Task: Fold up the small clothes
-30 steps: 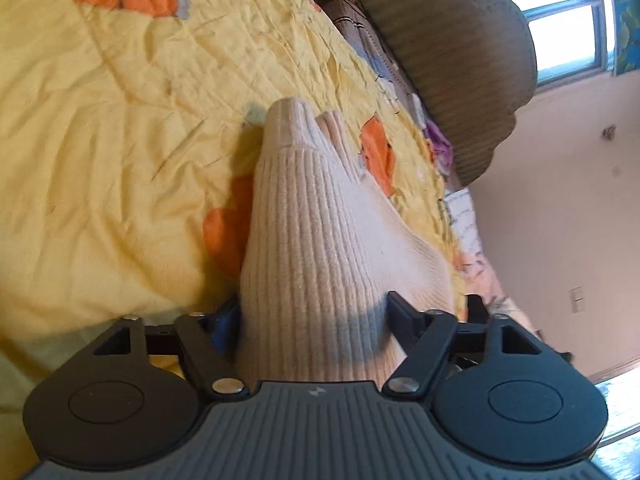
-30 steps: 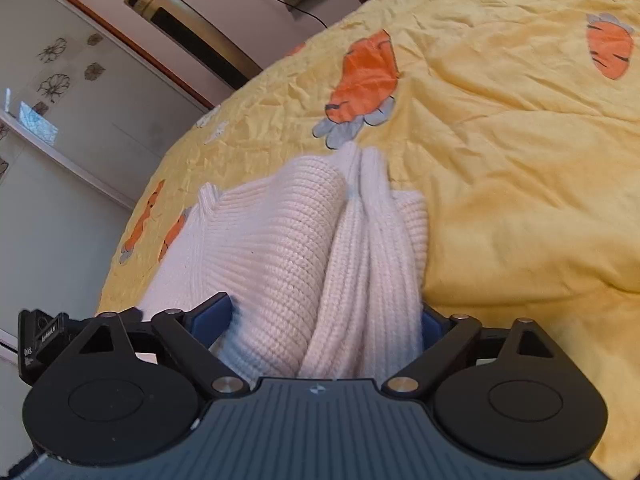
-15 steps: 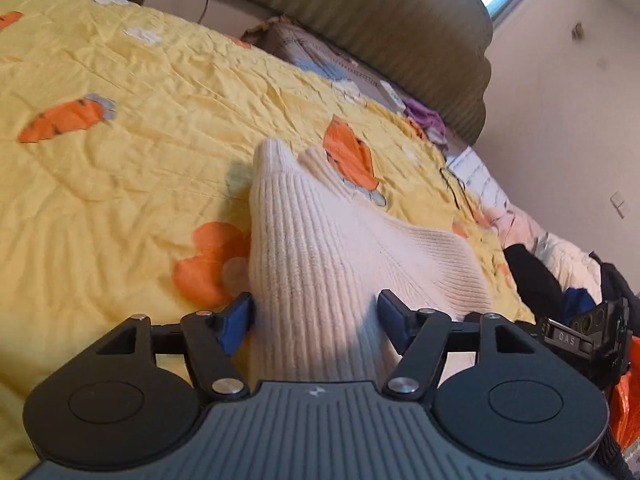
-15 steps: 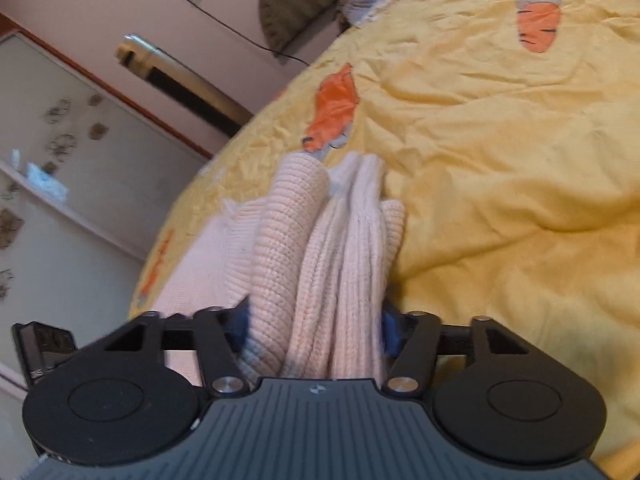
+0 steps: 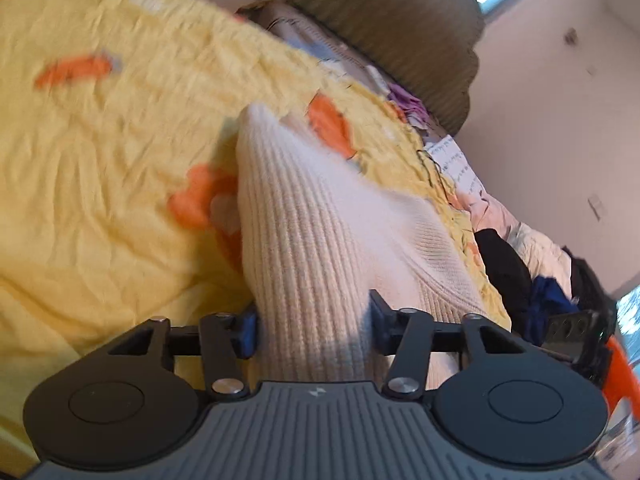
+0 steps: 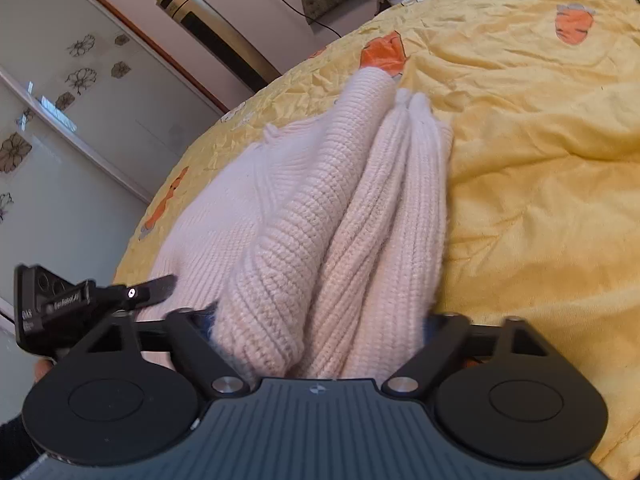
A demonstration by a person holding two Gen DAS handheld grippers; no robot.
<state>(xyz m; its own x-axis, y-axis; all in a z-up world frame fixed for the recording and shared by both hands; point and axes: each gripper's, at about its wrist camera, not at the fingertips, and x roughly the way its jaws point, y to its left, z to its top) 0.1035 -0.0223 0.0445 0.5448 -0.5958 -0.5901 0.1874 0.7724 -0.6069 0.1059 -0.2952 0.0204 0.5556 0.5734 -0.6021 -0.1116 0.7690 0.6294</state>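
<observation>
Fingers of left gripper (image 5: 314,322) and right gripper (image 6: 320,334) just closing, clamping bunched cream ribbed-knit sweater (image 6: 320,208)

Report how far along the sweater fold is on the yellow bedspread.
Done: the cream sweater is already bunched into thick layers. In hand: the left gripper and right gripper, whose jaws have just been closing, each pinch a bundle of it above the yellow bedspread. Left: laying it down flat and neatly; no finished fold shows yet.
</observation>
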